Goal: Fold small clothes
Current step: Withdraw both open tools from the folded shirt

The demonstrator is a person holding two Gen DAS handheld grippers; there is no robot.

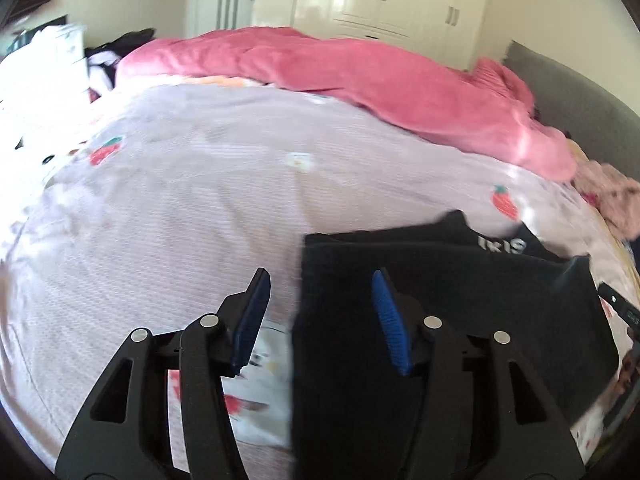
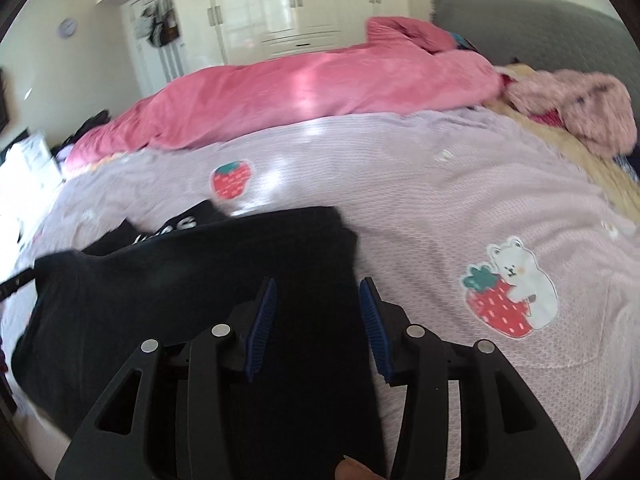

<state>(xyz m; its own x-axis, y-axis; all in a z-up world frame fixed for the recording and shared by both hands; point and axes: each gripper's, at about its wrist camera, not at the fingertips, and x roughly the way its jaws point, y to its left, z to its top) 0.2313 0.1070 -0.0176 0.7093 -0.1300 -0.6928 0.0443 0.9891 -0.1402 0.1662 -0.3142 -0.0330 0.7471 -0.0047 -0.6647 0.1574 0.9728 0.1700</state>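
Note:
A black garment (image 1: 460, 292) with white lettering lies spread flat on the lilac strawberry-print bedsheet (image 1: 180, 208). In the left wrist view my left gripper (image 1: 320, 276) hangs over its left edge. The jaws stand apart, one blue pad over the sheet and the other over the cloth, and neither presses on it. The right wrist view shows the same black garment (image 2: 180, 280), with my right gripper (image 2: 319, 284) over its right edge. Those jaws are also apart, with dark cloth beneath and between them, unpinched.
A pink duvet (image 1: 340, 68) is bunched along the far side of the bed, before white wardrobes (image 2: 280, 4). A fluffy pink garment (image 2: 580, 112) lies near the grey headboard (image 2: 540, 28). A bear-and-strawberry print (image 2: 512, 292) marks the sheet at right.

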